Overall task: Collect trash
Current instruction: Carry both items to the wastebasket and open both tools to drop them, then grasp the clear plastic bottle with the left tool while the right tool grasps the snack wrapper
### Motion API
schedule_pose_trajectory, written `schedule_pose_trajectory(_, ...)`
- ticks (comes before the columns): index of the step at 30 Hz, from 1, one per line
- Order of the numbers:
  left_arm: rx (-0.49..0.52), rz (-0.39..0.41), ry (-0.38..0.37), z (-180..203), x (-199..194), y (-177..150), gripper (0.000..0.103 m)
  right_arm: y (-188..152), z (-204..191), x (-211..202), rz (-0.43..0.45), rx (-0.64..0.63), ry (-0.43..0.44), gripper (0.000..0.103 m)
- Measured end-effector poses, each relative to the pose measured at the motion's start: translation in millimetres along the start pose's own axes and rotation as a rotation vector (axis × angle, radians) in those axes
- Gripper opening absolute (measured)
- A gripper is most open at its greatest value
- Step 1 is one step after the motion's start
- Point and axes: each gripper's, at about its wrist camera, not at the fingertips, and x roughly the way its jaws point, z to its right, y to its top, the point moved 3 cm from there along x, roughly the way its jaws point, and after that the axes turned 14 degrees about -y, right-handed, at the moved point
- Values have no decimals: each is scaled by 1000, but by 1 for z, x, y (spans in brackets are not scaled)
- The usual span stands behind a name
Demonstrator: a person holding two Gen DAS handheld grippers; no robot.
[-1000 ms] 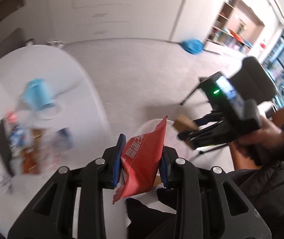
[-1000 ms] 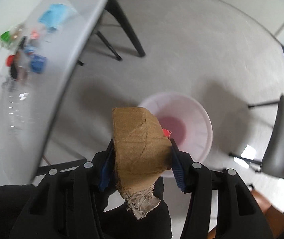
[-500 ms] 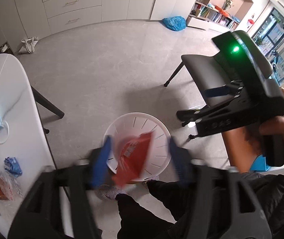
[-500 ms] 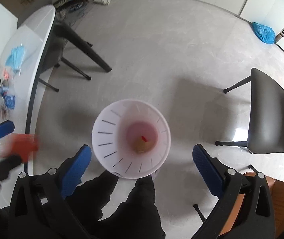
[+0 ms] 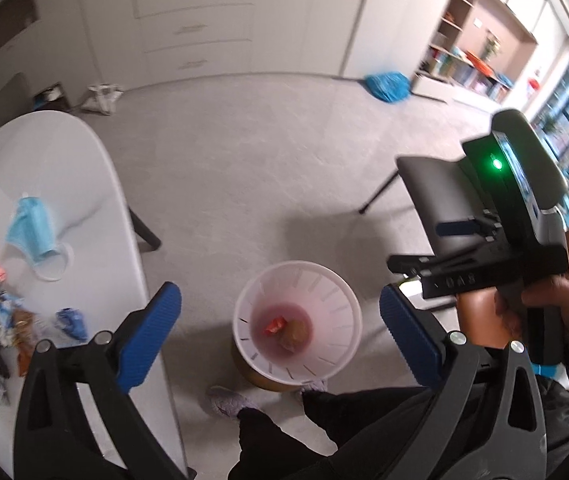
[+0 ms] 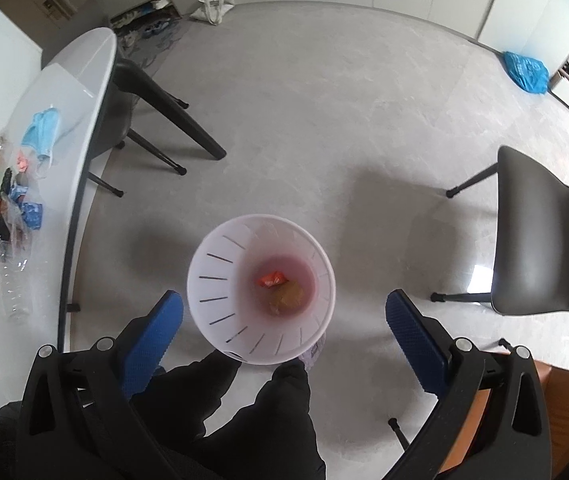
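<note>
A white slotted trash bin stands on the floor below both grippers. In its bottom lie a red wrapper and a brown cardboard piece. My left gripper is open and empty above the bin. My right gripper is open and empty, right over the bin; its body also shows in the left wrist view. On the white table lie a blue face mask, wrappers and a clear plastic bottle.
A dark chair stands right of the bin. Black table legs run left of it. A blue bag lies on the far floor by the cabinets. The person's dark legs stand just before the bin.
Both grippers opened and dropped their loads: the cardboard piece first, then the red wrapper. Both now lie in the bin. The left wrist view has swung back toward the table.
</note>
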Motion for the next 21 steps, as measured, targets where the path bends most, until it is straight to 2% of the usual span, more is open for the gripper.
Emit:
schedule_pose_trajectory(11,-101,66,73,-29,-31,-3,95,19,-40,-17,49,-59,40,101)
schedule_pose_trajectory(15,-146,108,146,-46,-52,-8,95,26,-62,-26,71,-94,65,101)
schedule_pose_trajectory(21,-284,153,255,-89,-88,-29,95,33,-102,-39,96,-156,113,101)
